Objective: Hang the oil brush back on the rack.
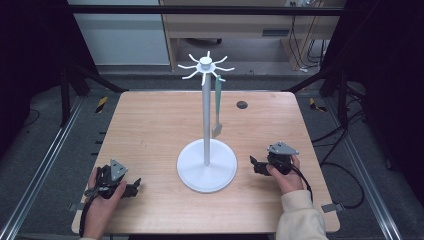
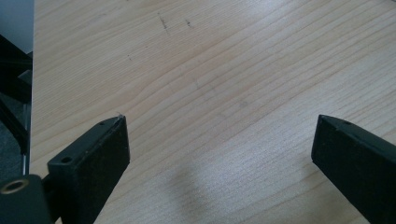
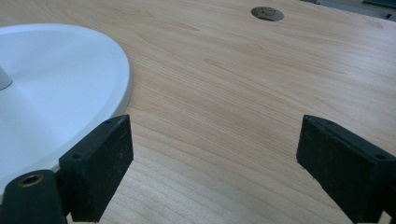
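Spanning the scene as the largest piece, wooden table (image 1: 150,125), bare but for one fixture. Standing at its middle on a broad round base, white stand (image 1: 206,120), weighted low so the tall pole stays upright and the hooks up top stay reachable. Hanging from one hook toward the far edge, greenish strip (image 1: 218,107), dangling free beside the pole. Resting near the front-left corner, left gripper (image 1: 134,187), jaws spread wide, grasping nothing. Resting toward the right edge just beside the base, right gripper (image 1: 254,163), likewise released and empty, likely parked there ready to reach up.
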A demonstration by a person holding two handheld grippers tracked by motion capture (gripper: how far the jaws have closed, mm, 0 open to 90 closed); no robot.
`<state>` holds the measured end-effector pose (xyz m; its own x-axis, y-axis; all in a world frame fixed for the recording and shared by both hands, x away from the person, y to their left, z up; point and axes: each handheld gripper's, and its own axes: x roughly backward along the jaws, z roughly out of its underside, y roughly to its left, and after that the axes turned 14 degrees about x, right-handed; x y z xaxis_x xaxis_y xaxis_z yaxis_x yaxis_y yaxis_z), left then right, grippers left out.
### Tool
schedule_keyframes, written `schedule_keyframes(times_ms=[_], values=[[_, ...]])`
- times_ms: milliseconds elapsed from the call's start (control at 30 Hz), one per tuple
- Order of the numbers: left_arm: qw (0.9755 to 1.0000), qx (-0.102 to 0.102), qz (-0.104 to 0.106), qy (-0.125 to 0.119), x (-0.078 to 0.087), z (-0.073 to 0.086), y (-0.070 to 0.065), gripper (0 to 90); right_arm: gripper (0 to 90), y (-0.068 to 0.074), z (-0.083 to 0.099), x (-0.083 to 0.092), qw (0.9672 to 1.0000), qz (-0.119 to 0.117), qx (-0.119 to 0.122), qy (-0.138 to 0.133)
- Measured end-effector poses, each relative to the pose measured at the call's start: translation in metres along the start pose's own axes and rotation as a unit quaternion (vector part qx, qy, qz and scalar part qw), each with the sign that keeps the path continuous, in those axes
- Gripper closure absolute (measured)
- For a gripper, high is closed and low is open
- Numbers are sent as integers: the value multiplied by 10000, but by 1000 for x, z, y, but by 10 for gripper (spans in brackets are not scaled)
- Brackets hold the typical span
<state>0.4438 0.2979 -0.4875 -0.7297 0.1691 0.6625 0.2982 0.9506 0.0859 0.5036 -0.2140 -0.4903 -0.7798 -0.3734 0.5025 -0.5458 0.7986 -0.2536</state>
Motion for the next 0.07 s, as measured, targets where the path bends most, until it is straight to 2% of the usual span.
schedule_keyframes(times_ms=[67], values=[[10000, -19, -10, -2, 0, -1, 0, 39, 112, 1, -1, 0, 10000, 9, 9, -6]])
